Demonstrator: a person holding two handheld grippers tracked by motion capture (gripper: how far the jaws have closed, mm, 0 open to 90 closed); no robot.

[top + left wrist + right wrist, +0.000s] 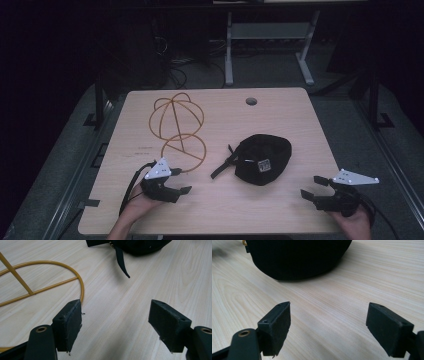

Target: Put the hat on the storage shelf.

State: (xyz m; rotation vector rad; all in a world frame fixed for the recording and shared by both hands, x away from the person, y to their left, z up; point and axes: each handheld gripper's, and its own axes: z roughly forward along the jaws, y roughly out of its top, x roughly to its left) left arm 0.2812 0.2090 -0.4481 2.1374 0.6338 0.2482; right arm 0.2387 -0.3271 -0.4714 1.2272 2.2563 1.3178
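Inventory, left to right: one wire frame, one cap, two grippers, all on one light wooden table (280, 210).

Left gripper (187, 190): held in the person's left hand at the near left of the table, aimed toward the middle. Its jaws stand wide apart with only bare table between them. In the left gripper view, the gripper's left pad (71, 323) sits just beside the near curve of the wire frame; whether they touch cannot be told.

Wire frame (178, 127): one item, of thin yellow-orange rod. It consists of a rounded cage of crossing hoops at the far side and a flat ring with straight spokes nearer the person. It lies left of centre, the ring end reaching toward the left gripper.

Cap (263, 158): one item, black fabric, rounded crown, with a small pale label on its near side and a black strap (223, 167) trailing to its left onto the table. It lies just right of centre, between the two grippers and apart from both.

Right gripper (312, 188): held in the person's right hand at the near right edge, pointing left toward the cap. Its jaws are spread wide and grip nothing; the cap lies ahead of them.
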